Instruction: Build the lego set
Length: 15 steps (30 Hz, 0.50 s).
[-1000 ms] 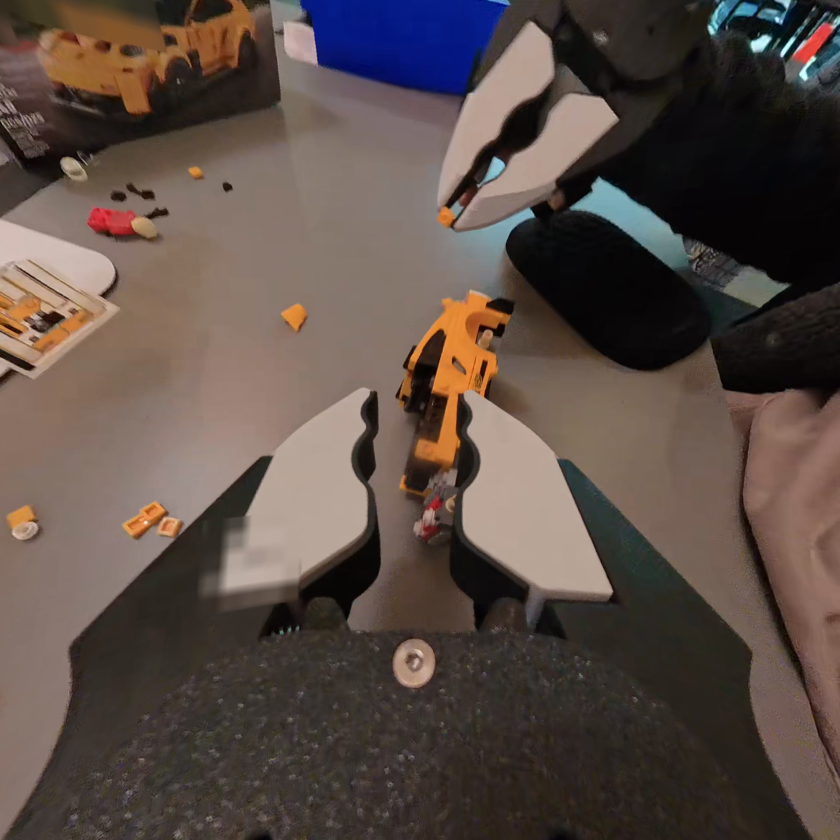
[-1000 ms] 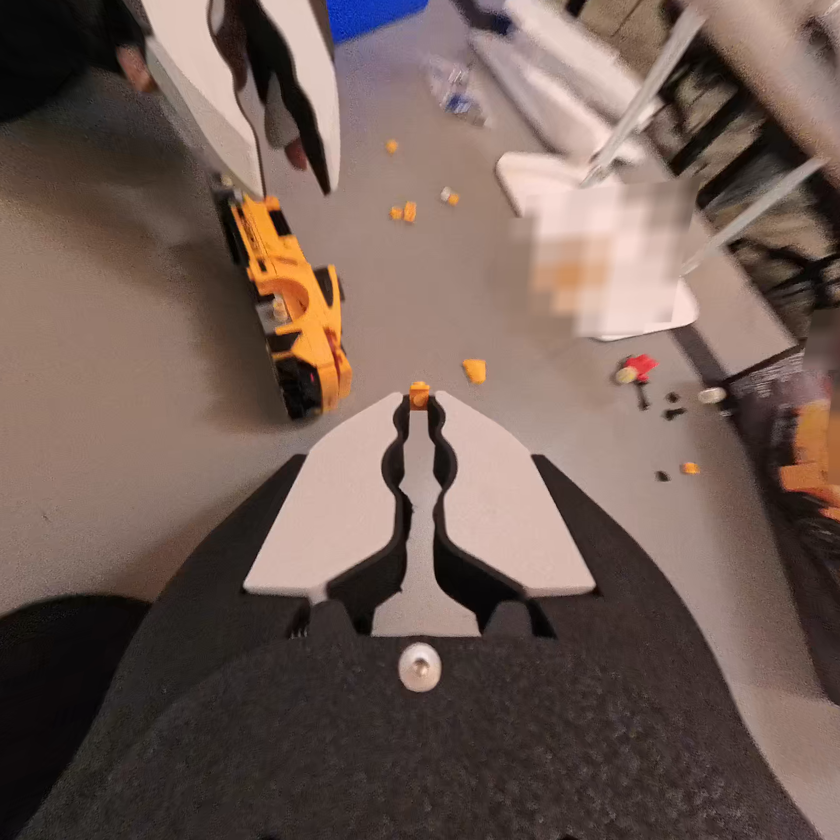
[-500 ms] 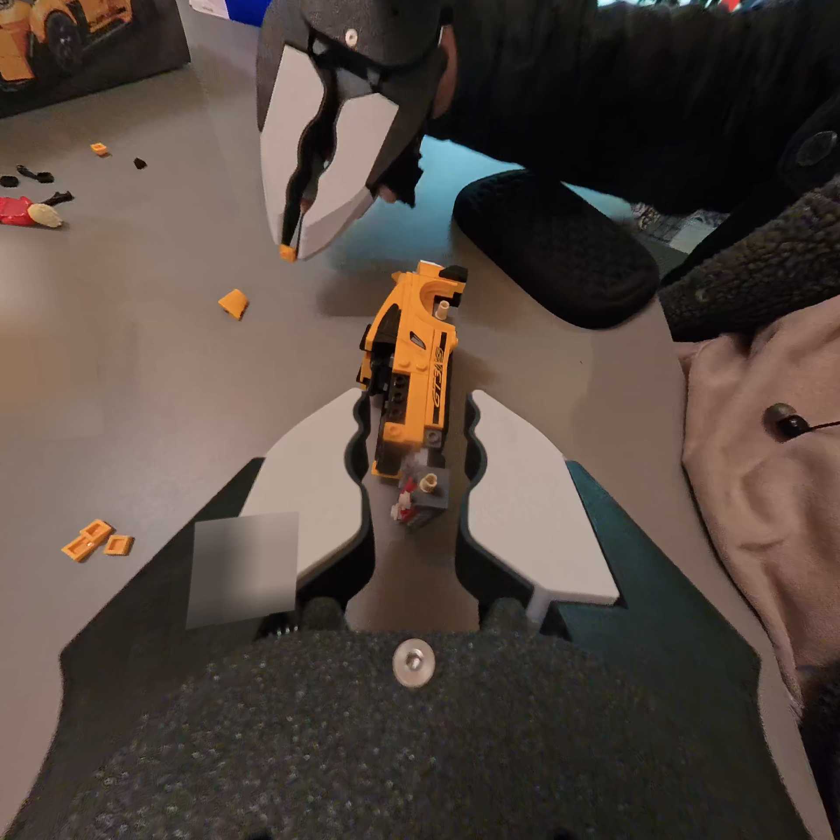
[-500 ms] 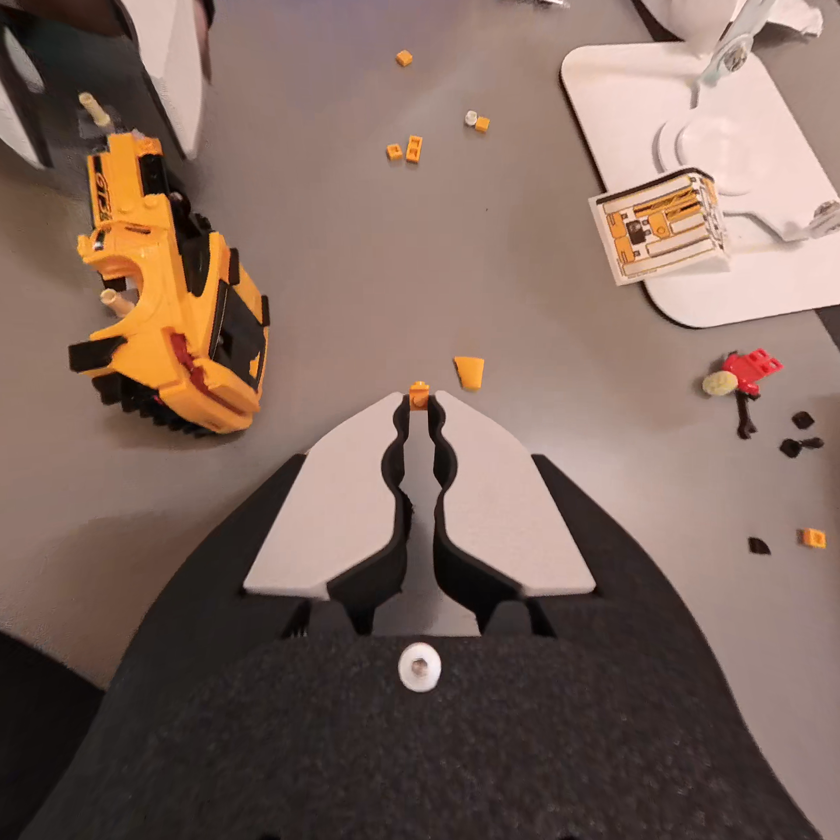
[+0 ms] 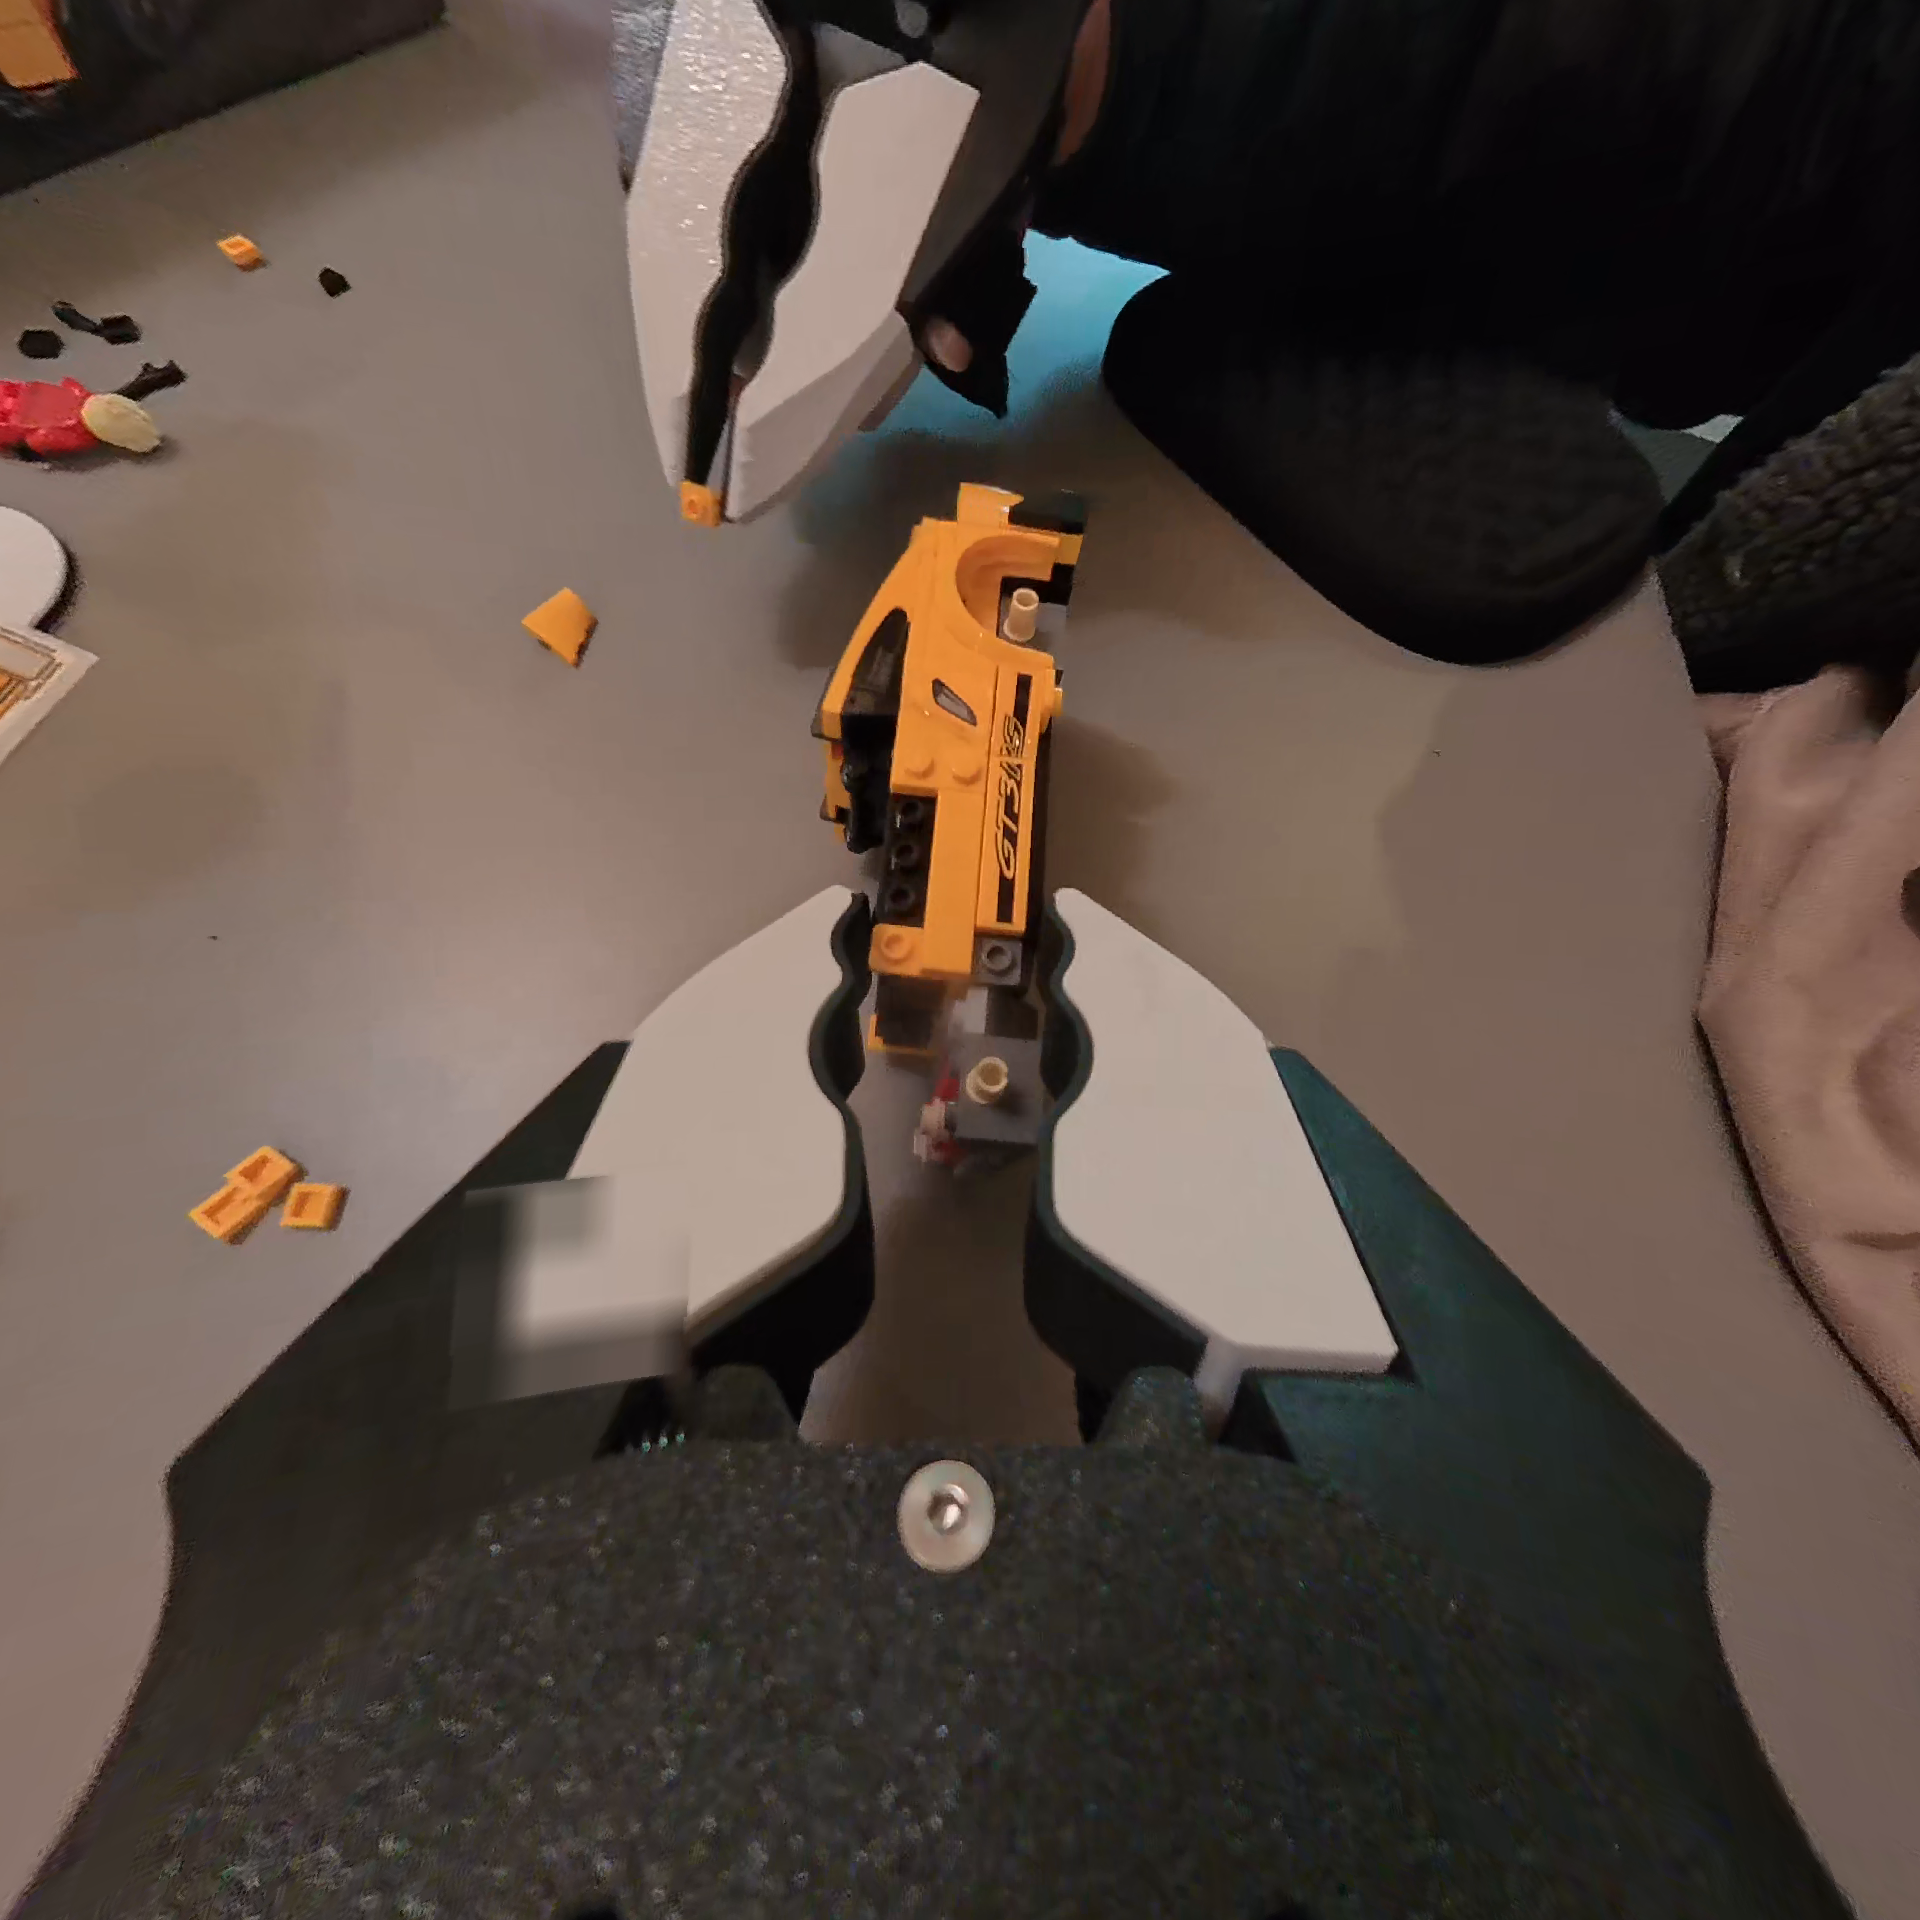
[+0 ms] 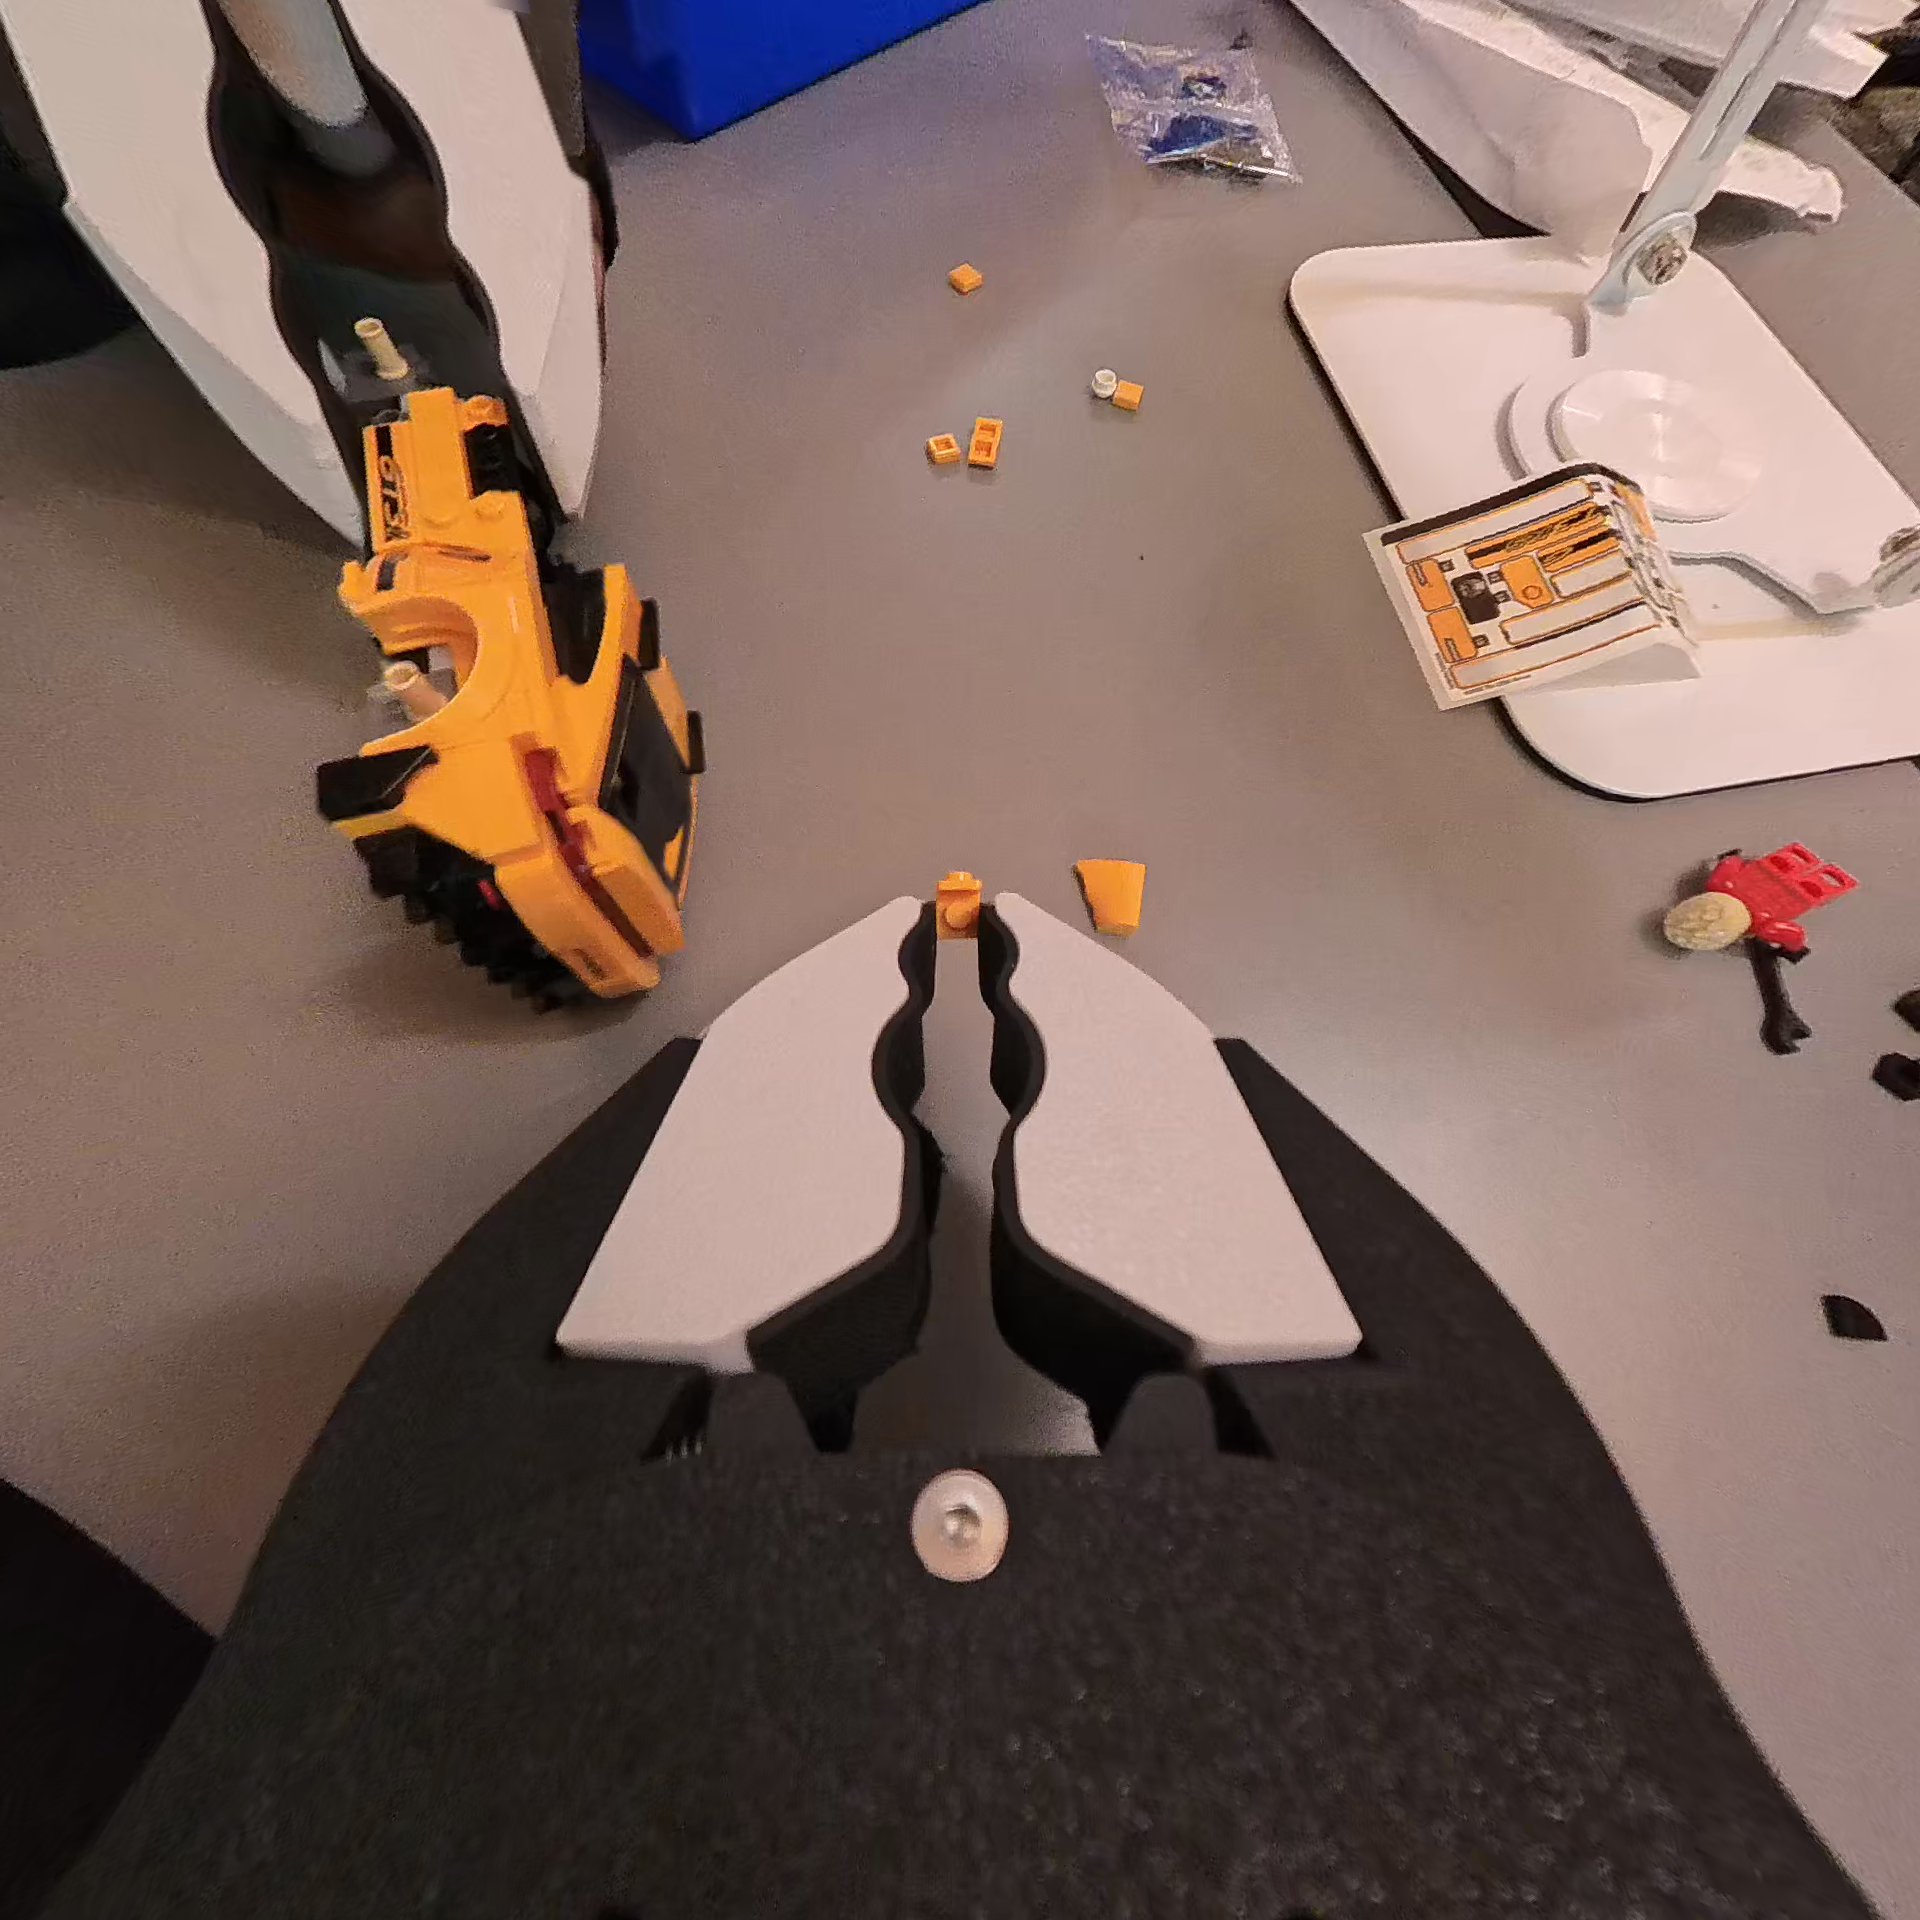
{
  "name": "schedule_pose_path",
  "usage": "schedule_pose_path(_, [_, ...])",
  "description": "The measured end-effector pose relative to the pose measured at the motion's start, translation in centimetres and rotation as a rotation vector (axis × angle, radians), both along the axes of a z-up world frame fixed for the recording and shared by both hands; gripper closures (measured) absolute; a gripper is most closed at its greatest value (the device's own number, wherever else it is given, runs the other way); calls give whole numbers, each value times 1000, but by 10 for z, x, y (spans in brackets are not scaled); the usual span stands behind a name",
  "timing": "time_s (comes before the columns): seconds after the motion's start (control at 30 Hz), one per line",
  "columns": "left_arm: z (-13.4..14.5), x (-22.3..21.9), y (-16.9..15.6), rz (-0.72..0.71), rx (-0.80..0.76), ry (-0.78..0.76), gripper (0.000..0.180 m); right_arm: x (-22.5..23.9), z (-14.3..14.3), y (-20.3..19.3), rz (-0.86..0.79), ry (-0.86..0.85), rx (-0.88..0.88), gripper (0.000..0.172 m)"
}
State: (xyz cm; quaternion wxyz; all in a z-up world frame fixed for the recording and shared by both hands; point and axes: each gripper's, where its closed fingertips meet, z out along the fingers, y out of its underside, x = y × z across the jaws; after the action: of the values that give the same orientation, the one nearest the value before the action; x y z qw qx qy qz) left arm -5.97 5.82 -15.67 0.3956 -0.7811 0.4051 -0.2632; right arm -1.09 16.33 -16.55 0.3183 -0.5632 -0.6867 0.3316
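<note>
Your left gripper [image 5: 948, 925] jaws pinch the toy car [image 5: 951, 748], hiding its end; your right gripper [image 6: 958, 909] jaws pinch a tiny orange brick [image 6: 958, 906].

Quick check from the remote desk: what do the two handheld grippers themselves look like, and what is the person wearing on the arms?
Both grippers, left and right, have pale grey fingers with wavy black inner pads, a rough black body and a silver screw. The arm behind the right gripper wears a dark fuzzy sleeve.

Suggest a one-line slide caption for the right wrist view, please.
Right gripper pinches a small orange brick above the grey table, beside a part-built yellow toy car.
</note>
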Motion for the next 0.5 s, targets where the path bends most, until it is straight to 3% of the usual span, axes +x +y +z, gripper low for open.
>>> schedule_pose_path(0.5, [9,-2,2,16,-9,-91,146,6,-10,-3,10,-44,6,164])
